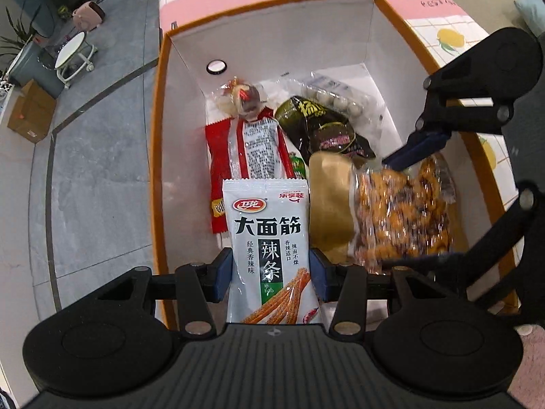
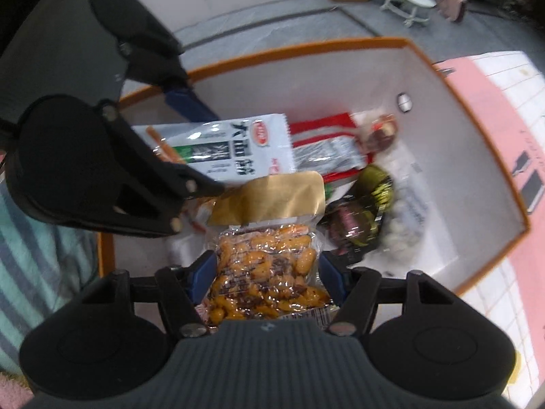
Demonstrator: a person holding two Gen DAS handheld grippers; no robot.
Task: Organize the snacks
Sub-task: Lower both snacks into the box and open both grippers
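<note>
Grey stone floor [image 1: 95, 156] spreads beyond a pink-and-white tablecloth [image 1: 453, 10], on which stands a white box with an orange rim [image 1: 160, 156]; further off are a small white stool [image 1: 73, 52] and a brown carton [image 1: 30, 112]. Over the near end of that box the left gripper [image 1: 270, 274] points forward and down, its blue pads clamped on either side of a white spicy-strip packet [image 1: 267, 238] that stands upright between them. Just to its right the right gripper [image 2: 269, 272] reaches in at an angle, its jaws pressed against a clear vacuum pack of orange-brown snacks [image 2: 269, 266] with a gold top flap, held above the box's contents; this pack looks motion-blurred in the left wrist view. Ahead of both grippers, on the box floor, lie a red-and-white sachet [image 1: 252, 146], a dark green wrapped snack [image 1: 320, 126], a clear bag of pale round balls [image 1: 337, 102] and a small twisted wrapper [image 1: 242, 99] near the far wall. A round white-and-black disc [image 1: 216, 66] sits on the box's inner left wall.
</note>
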